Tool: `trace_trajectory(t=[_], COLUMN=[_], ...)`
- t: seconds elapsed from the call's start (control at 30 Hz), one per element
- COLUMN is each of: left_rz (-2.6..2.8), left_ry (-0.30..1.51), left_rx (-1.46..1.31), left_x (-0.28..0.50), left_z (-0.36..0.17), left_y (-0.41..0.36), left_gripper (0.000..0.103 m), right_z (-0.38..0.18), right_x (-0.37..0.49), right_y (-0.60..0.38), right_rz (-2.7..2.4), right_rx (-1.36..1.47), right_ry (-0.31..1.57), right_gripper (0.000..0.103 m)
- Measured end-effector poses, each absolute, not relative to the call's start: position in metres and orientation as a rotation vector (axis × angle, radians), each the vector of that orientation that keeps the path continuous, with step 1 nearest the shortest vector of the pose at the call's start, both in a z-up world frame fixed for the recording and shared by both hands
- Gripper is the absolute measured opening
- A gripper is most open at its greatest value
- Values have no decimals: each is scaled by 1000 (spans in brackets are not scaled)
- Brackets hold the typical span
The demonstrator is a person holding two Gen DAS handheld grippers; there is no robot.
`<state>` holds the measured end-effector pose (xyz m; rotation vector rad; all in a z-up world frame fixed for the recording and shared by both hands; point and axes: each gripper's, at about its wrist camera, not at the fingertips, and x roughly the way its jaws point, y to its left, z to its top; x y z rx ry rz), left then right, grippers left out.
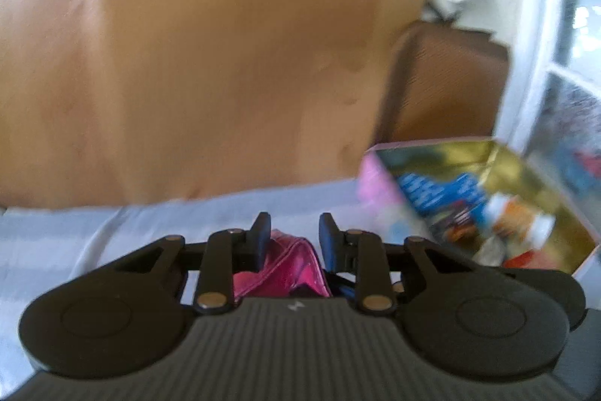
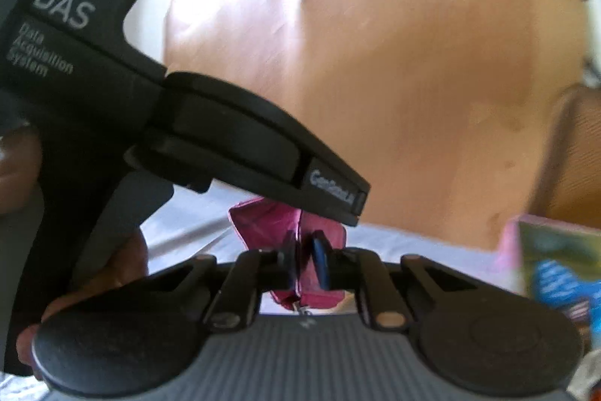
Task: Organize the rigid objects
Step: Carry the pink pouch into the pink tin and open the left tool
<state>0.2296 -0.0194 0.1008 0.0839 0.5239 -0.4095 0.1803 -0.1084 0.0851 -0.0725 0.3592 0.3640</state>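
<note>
A shiny magenta pouch (image 1: 285,267) sits between the fingers of my left gripper (image 1: 294,235), whose jaws stand a little apart around it. In the right wrist view my right gripper (image 2: 306,260) is shut on the same magenta pouch (image 2: 263,222), pinching its edge. The left gripper's body (image 2: 225,138) crosses that view from the upper left, just above the pouch. A pink box with a gold lining (image 1: 507,171) holds blue and orange packets at the right; it also shows in the right wrist view (image 2: 556,250). Both views are blurred.
A white cloth (image 1: 75,243) covers the surface under the grippers. Beyond it lies a wooden floor (image 1: 225,62). A brown chair or box (image 1: 450,81) stands at the right near a white window frame (image 1: 537,25). A hand (image 2: 124,258) holds the left gripper.
</note>
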Motion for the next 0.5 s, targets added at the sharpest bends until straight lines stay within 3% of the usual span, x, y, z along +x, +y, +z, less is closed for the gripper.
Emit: trace_trajectory(t=[0.23, 0.27, 0.3, 0.33, 0.37, 0.43, 0.5], left_rz=[-612, -646, -658, -645, -626, -611, -589], left_ry=[453, 450, 449, 448, 441, 430, 441], left_rx=[111, 112, 114, 124, 140, 139, 114], left_x=[232, 234, 237, 238, 240, 243, 251], left_z=[130, 127, 123, 120, 116, 115, 119], left_y=[-132, -147, -162, -172, -178, -172, -147], left_gripper=[31, 34, 42, 46, 47, 47, 47], right_z=[114, 113, 110, 104, 99, 88, 84], right_x=[161, 161, 163, 167, 173, 179, 173], right_y=[-206, -221, -235, -247, -260, -288, -313], right_rz=[158, 120, 74, 21, -32, -84, -97], right_rx=[-76, -80, -93, -117, -130, -93, 4], right_ry=[253, 254, 255, 269, 299, 375, 399], right_gripper=[10, 11, 16, 40, 49, 40, 38])
